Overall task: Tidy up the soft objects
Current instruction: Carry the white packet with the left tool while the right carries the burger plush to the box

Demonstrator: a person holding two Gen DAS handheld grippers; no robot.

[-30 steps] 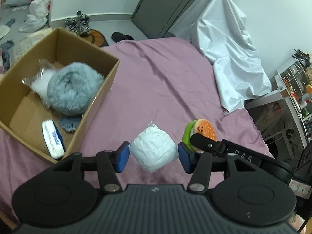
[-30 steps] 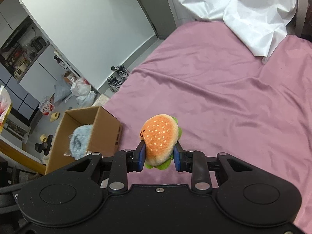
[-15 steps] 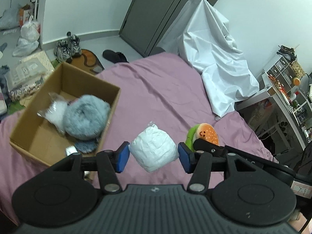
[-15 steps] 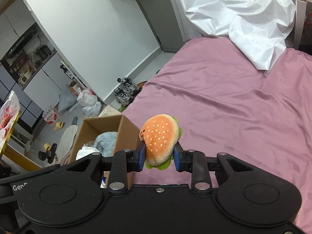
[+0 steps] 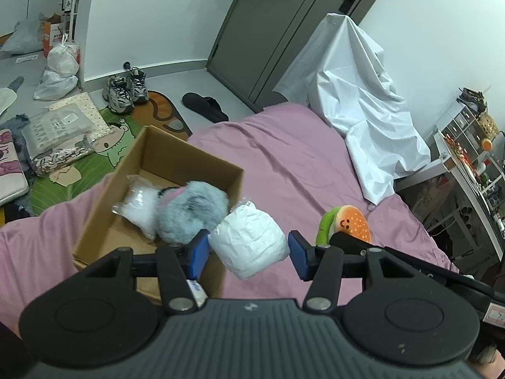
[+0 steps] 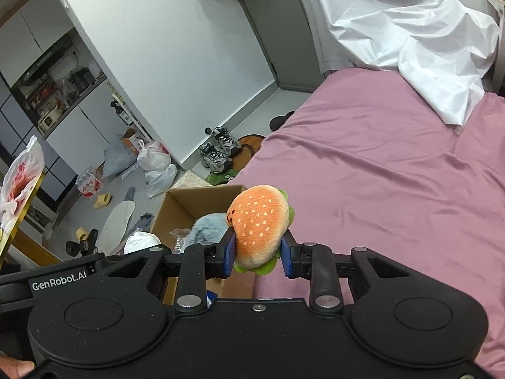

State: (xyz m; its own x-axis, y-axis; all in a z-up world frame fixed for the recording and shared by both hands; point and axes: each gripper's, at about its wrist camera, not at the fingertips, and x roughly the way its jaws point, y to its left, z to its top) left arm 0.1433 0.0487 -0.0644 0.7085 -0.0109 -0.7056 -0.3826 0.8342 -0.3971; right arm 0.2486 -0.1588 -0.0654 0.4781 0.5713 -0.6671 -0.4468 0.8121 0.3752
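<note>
My left gripper is shut on a white crumpled soft bundle, held above the pink bed beside the near right corner of an open cardboard box. In the box lie a grey fluffy plush and a clear bag of white stuffing. My right gripper is shut on an orange burger plush with a green lettuce rim; it also shows in the left wrist view, the burger plush to the right of the bundle. From the right wrist view the box lies lower left.
A white sheet drapes furniture at the bed's far end. On the floor left of the bed are sneakers, a black slipper, plastic bags and a cartoon mat. A shelf unit stands at the right.
Both grippers have risen and pulled back, still holding the bundle and the burger. The box now sits lower and smaller in both views, and more floor shows.
</note>
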